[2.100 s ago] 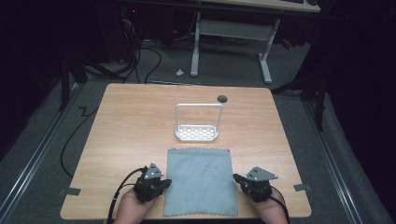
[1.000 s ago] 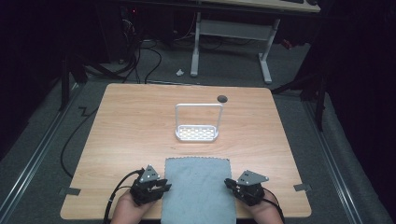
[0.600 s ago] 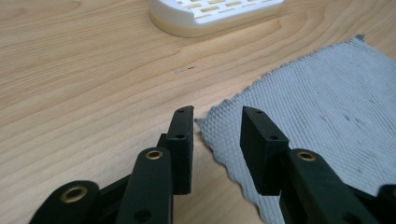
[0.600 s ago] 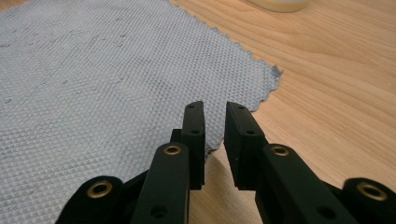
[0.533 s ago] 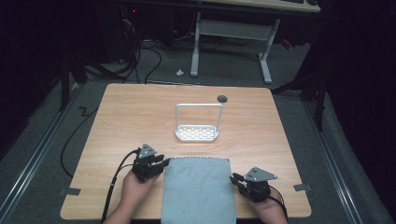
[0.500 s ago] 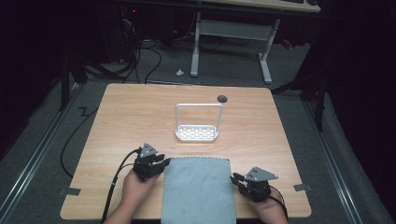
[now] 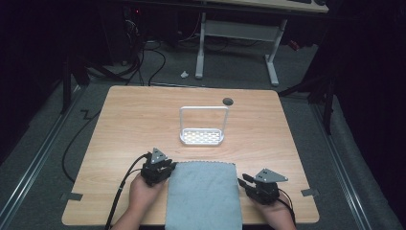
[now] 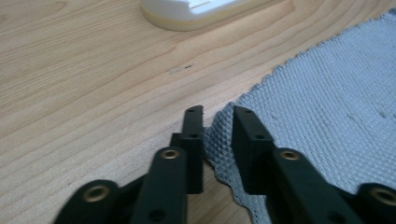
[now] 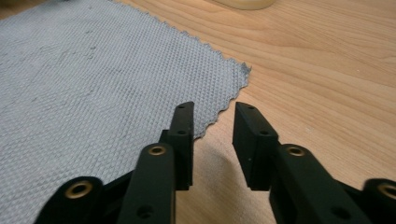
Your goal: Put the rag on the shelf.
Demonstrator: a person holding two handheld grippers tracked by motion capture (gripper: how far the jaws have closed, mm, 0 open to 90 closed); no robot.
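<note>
Work surface: light wooden table [image 7: 134, 124] with rounded corners.
Cloth: grey, waffle-textured rectangular cloth [image 7: 203, 194], lying flat at the middle of the table's near edge, its near end hanging over that edge.
Cloth, change: two seconds ago it lay wider and square; it is now narrower, with the far edge straight and farther from the white rack.
Left gripper: black two-jaw left gripper [image 7: 165, 168], at the far left corner of the cloth.
Left gripper, change: a second ago it sat nearer the table's near edge beside the cloth's left side; it now stands farther up the table at that corner.
Left jaws: they have just been closing; in the left gripper view the cloth's corner [image 8: 219, 135] rises between them in a narrow gap, touching the left jaw. Whether both pads press it I cannot tell.
Right gripper: black two-jaw right gripper [image 7: 245, 179], beside the cloth's right edge, near the table's near right corner.
Right jaws: they have just been opening; spread, with bare wood between them and the cloth edge [image 9: 219, 112] just beside the left jaw.
Rack: white plastic perforated tray with an upright frame [image 7: 202, 136], at the table's centre, apart from the cloth.
Hole: dark round grommet [image 7: 228, 101], near the far edge.
</note>
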